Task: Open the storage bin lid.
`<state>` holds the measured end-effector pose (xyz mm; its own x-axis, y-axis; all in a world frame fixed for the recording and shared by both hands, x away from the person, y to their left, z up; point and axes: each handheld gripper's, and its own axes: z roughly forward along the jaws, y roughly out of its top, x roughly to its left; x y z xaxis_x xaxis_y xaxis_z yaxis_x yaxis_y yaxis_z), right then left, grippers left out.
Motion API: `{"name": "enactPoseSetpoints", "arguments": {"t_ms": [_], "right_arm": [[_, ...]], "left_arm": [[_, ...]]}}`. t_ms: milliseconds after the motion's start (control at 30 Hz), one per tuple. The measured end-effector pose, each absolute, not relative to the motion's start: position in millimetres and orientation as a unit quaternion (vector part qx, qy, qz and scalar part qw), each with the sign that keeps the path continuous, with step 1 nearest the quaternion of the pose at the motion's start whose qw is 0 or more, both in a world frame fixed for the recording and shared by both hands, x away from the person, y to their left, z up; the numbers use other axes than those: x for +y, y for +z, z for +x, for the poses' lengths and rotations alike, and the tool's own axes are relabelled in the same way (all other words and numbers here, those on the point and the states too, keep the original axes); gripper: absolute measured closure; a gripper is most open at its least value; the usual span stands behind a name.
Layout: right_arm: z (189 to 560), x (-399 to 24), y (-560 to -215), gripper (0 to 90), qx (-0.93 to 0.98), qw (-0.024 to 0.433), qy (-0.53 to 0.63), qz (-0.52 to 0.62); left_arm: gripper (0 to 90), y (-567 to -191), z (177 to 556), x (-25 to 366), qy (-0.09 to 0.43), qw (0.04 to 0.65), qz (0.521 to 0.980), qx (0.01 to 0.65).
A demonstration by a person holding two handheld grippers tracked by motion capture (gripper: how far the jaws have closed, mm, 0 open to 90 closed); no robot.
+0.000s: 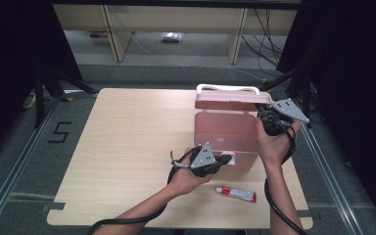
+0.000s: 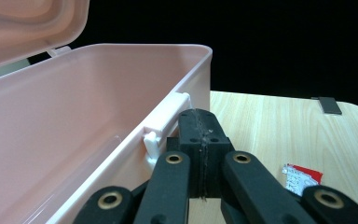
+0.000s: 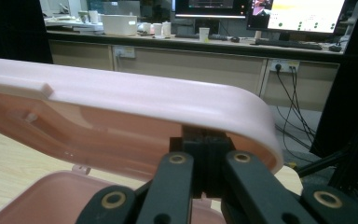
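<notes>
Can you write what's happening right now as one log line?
left gripper: shut, at pink plastic box's white latch | right gripper: shut, under raised pink lid | red-white tube: on table

I see a pink box (image 1: 226, 134) standing open on the right half of the wooden table (image 1: 127, 147). Its raised lid (image 1: 227, 102) overhangs the far side of the box, so I can only enter the interior from above and from the near side. My left gripper (image 1: 223, 159), jaws closed, blocks the box's near wall at the white latch (image 2: 165, 122). My right gripper (image 1: 263, 113), jaws closed, sits under the lid's right end. A small tube (image 1: 236, 194) lies near the box's front. Left of the box, the tabletop is open.
</notes>
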<state>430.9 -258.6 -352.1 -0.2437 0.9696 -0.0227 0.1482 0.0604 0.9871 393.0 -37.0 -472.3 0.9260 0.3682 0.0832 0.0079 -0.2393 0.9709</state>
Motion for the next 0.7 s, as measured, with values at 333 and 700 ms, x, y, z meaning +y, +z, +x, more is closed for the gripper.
{"name": "enactPoseSetpoints", "arguments": {"t_ms": [333, 700], "right_arm": [[435.3, -258.4, -349.4, 90.0, 0.604, 0.405, 0.504, 0.465], [440.5, -258.5, -348.7, 90.0, 0.602, 0.411, 0.501, 0.466]], "left_arm": [[89.4, -472.3, 392.9, -37.0, 0.149, 0.604, 0.773, 0.122], [89.4, -471.8, 393.2, -37.4, 0.149, 0.603, 0.774, 0.121]]}}
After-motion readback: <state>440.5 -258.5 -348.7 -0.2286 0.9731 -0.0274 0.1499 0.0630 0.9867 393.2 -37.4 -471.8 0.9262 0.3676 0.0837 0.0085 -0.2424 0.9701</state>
